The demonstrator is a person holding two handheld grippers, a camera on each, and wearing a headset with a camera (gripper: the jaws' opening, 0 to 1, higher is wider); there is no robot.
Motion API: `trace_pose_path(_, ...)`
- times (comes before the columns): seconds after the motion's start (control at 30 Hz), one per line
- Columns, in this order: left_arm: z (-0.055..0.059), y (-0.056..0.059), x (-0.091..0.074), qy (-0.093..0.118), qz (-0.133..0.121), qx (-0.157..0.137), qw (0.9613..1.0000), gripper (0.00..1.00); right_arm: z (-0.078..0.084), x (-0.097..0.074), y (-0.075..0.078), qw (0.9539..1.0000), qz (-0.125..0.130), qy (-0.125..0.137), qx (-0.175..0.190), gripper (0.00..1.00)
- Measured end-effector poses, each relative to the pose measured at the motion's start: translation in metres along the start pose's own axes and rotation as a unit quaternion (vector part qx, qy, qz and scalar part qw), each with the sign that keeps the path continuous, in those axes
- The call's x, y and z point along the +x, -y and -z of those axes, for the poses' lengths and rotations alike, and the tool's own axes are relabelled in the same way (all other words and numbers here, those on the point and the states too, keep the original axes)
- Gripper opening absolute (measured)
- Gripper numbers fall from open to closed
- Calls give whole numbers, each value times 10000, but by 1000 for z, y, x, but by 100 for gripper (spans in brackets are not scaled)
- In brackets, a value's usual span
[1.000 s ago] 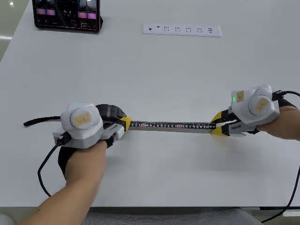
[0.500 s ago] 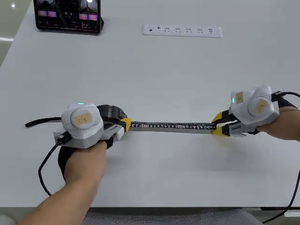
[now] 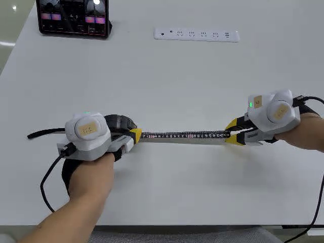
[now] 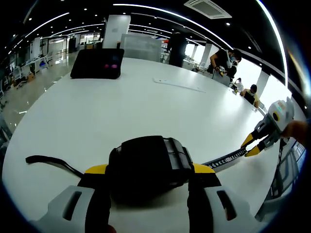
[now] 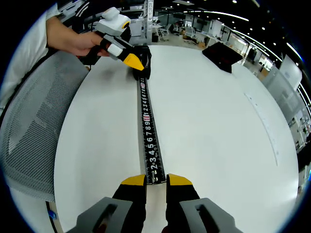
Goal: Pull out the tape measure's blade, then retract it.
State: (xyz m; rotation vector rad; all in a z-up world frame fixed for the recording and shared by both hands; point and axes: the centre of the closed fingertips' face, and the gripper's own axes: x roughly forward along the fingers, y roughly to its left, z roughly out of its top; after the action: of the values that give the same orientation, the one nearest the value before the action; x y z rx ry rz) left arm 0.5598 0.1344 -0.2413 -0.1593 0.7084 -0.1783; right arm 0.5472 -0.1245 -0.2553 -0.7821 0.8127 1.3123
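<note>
The left gripper [image 3: 130, 132] is clamped around the tape measure case [image 4: 148, 162]. Its yellow-tipped jaws press against the two sides of the black housing, which rests on the white table [image 3: 177, 76] at about 8 o'clock in the head view. The blade [image 3: 182, 135] runs out of the case toward 3 o'clock, drawn out low over the tabletop with its numbered face up. The right gripper [image 5: 156, 180] is closed on the blade's far end, and the tip sits between its two yellow jaw tips. In the right gripper view the blade stretches from those jaws toward 12 o'clock, up to the case and the left gripper. A black strap [image 3: 43, 132] trails from the case toward 9 o'clock, lying flat on the table. A white power strip [image 3: 196, 34] lies near the far edge at about 12 o'clock. A dark tablet [image 3: 73, 15] with a lit screen stands at about 11 o'clock.
</note>
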Motion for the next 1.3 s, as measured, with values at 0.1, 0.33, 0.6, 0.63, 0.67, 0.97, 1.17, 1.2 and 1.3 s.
trace_pose_path(0.1, 0, 0, 0, -8, 16, -14, 10000, 59, -7, 3, -1, 10000, -35, 66, -3, 11)
trace_pose_path(0.33, -1, -1, 0, -1, 40, -65, 10000, 59, -21, 9, 0, 9998, -88, 141, -52, 11)
trace_pose_path(0.6, -1, -1, 0, 21, 64, -100, 9999, 59, -28, 14, 0, 9997, -130, 180, -66, 11)
trace_pose_path(0.63, -1, -1, 0, 18, 66, -94, 9999, 59, -29, 14, 0, 9997, -137, 186, -63, 11)
trace_pose_path(0.67, -1, -1, 0, 18, 69, -101, 9999, 59, -30, 14, 0, 9997, -140, 191, -65, 11)
trace_pose_path(0.97, -1, 0, -1, 28, 127, -156, 9998, 59, -38, 19, -3, 9995, -181, 240, -79, 11)
trace_pose_path(1.17, -2, 0, -1, 61, 156, -210, 9996, 59, -43, 24, -3, 9994, -199, 285, -79, 11)
trace_pose_path(1.2, -2, 0, -1, 69, 162, -219, 9996, 59, -44, 25, -3, 9993, -203, 291, -77, 11)
trace_pose_path(1.3, -2, -1, -1, 74, 170, -233, 9996, 59, -47, 28, -4, 9992, -222, 308, -86, 11)
